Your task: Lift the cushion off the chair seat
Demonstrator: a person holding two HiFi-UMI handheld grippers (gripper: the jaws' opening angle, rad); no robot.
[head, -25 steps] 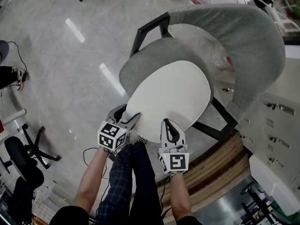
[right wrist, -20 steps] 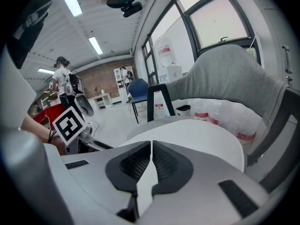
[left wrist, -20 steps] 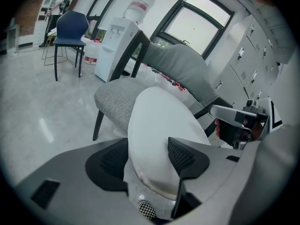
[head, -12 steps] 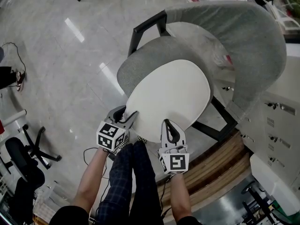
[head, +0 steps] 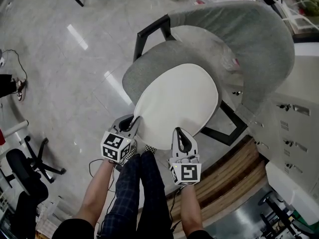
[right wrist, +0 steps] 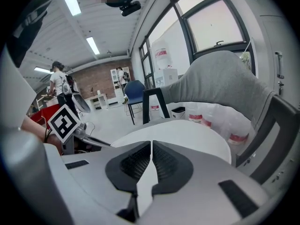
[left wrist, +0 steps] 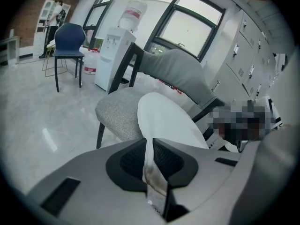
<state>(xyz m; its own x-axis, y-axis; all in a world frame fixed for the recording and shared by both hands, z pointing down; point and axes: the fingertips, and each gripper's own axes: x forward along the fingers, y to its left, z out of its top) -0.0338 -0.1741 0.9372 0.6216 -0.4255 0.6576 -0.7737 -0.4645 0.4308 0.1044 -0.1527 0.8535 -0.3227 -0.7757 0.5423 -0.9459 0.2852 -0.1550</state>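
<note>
A white oval cushion [head: 177, 103] lies on the grey fabric seat [head: 142, 68] of a chair with a black frame and a curved grey backrest [head: 249, 34]. My left gripper [head: 134, 124] is at the cushion's near left edge. Its jaws are closing, and in the left gripper view the pads pinch the cushion's [left wrist: 164, 118] thin rim at the left gripper [left wrist: 150, 144]. My right gripper [head: 180, 136] holds the near right edge. In the right gripper view the cushion [right wrist: 183, 135] runs between the shut jaws of the right gripper [right wrist: 151, 146].
Grey lockers [head: 294, 123] and a wooden plinth [head: 239, 171] stand to the right of the chair. A black office chair base [head: 27, 166] and cables lie on the glossy floor at left. A water dispenser [left wrist: 119, 46] and a blue chair [left wrist: 68, 39] stand beyond.
The left gripper's jaws, open around the cushion's edge a second ago, have closed onto it. Neither hand has shifted noticeably and the cushion lies as before.
</note>
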